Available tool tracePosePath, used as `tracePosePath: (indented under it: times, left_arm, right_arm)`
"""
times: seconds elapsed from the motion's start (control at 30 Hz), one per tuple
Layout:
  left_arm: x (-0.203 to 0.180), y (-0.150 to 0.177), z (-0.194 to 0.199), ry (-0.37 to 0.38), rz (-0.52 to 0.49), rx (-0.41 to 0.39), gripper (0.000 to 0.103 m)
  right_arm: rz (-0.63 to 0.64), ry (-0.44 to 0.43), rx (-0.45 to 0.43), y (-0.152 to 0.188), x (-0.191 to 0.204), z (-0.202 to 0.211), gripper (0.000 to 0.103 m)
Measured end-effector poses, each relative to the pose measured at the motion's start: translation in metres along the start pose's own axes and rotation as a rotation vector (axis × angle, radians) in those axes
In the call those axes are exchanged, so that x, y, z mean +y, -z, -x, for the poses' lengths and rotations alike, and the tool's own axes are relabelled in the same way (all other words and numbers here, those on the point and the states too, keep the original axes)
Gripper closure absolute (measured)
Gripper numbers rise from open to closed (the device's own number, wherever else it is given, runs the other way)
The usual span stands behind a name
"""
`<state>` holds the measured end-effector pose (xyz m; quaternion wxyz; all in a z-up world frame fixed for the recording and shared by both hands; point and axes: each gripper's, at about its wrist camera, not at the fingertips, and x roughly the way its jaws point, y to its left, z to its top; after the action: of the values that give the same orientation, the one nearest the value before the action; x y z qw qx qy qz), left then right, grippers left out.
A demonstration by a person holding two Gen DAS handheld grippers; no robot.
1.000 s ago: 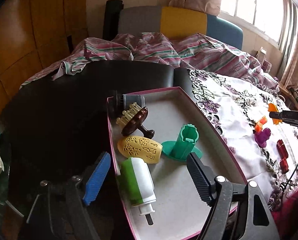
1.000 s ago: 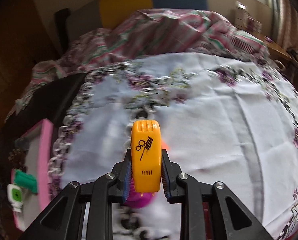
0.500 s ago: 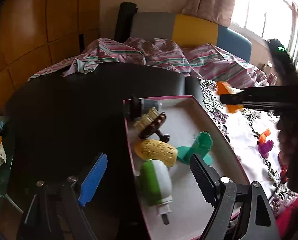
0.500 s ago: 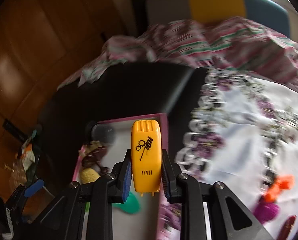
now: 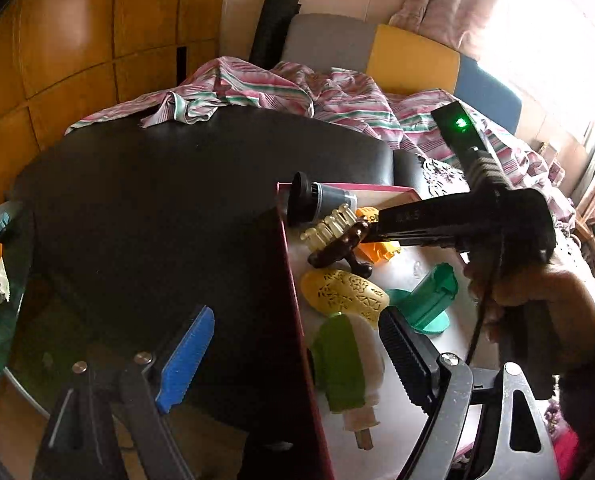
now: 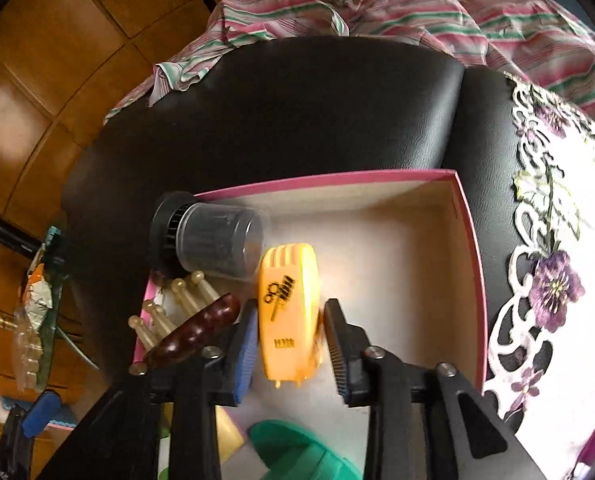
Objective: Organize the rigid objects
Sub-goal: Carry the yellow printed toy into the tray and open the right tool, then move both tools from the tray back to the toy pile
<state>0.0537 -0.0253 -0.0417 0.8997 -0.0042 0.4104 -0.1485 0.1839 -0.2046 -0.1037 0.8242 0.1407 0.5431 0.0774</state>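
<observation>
My work surface is a black padded top (image 5: 169,208), glossy and rounded at its edges. Directly on it rest a pink-rimmed box (image 6: 471,240), a white lace cloth with purple embroidered flowers (image 6: 553,288) just beside the box, and a pink-and-green striped fabric (image 5: 257,92) heaped along the far edge.

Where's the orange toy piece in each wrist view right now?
Left wrist: orange toy piece, centre right, mostly hidden behind the right gripper and the brown comb.
Right wrist: lower centre, between the right gripper's open fingers.
Shared landmark: the dark capped jar at the pink box's corner.
</observation>
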Motion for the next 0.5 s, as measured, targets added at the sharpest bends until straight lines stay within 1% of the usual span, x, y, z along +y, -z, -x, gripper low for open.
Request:
tracePosePath:
  times: [0.07,0.17,0.27,0.5]
  left_arm:
    - [-0.001,0.0,-0.001,-0.009,-0.007,0.001,0.018]
    - [-0.002,0.001,0.0,-0.007,-0.013,0.0,0.018]
    - [-0.004,0.0,0.001,-0.001,-0.015,0.002,0.018]
    - [-0.012,-0.002,0.007,-0.007,-0.041,-0.003,0.018]
  right_arm:
    - [-0.009,-0.003,-0.007,0.001,0.0,0.005,0.065]
    - [-0.03,-0.013,-0.029,0.002,-0.005,0.017,0.062]
    - [-0.032,-0.007,-0.07,0.01,-0.008,0.037,0.06]
    - [-0.036,0.028,-0.168,0.033,-0.021,0.081,0.059]
